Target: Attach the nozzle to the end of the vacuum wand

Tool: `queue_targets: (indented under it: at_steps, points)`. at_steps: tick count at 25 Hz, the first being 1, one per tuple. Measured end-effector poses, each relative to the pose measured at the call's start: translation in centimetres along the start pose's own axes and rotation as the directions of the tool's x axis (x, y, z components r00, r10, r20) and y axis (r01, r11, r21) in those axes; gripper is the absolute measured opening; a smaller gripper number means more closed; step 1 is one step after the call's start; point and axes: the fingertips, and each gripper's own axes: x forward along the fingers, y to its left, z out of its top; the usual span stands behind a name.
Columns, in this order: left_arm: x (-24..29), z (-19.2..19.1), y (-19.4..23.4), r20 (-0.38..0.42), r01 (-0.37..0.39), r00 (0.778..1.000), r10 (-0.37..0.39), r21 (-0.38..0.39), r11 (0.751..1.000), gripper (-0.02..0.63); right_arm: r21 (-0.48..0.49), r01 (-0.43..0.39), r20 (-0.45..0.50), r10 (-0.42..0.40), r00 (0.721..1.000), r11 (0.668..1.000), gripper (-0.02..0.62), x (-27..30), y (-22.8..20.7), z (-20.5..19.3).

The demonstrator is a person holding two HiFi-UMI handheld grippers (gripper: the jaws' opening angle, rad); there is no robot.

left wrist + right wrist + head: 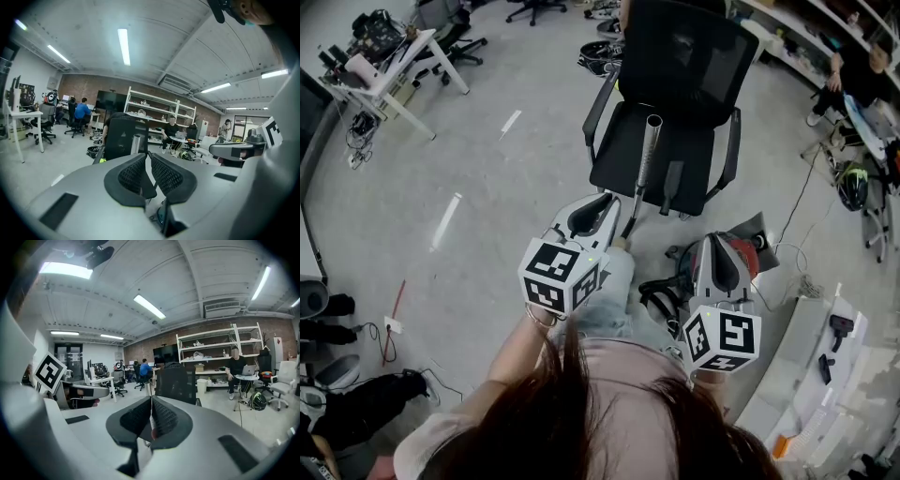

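With the left gripper and the right gripper held short of the office chair, jaws together and empty, the vacuum wand propped against its backrest, with the dark nozzle laid beside it, could be toppled if nudged by unopened jaws.

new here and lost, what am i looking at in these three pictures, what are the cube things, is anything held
No robot: a person holds a two-jaw gripper in each hand. The head view looks down on the left gripper and right gripper; the marker cubes are part of them. The other two pictures look along each gripper's own jaws. Both are shut and empty. Ahead, a silver vacuum wand leans on a black office chair, with a dark piece, probably the nozzle, beside it on the seat.
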Motion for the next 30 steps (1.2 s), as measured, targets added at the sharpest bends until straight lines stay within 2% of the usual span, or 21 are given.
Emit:
queue_targets:
  at_steps: [17,22,30]
  points:
    - [6.0,1.1,2.1,-0.027,0.004,1.000,-0.003,0.041,0.999,0.033,0.018,-0.024,-0.043,0.024,0.999,1.000,0.026,3.7,-1.1,-0.3]
    - [7.7,1.4,2.7,-0.043,0.026,0.999,-0.024,0.042,0.999,0.078,0.022,-0.014,-0.059,0.015,0.998,1.000,0.026,4.8,-1.6,-0.5]
    - [11.4,1.4,3.4,-0.073,0.036,0.997,-0.032,0.054,0.998,0.113,0.036,0.006,-0.094,-0.003,0.996,0.999,0.026,6.4,-3.1,-0.7]
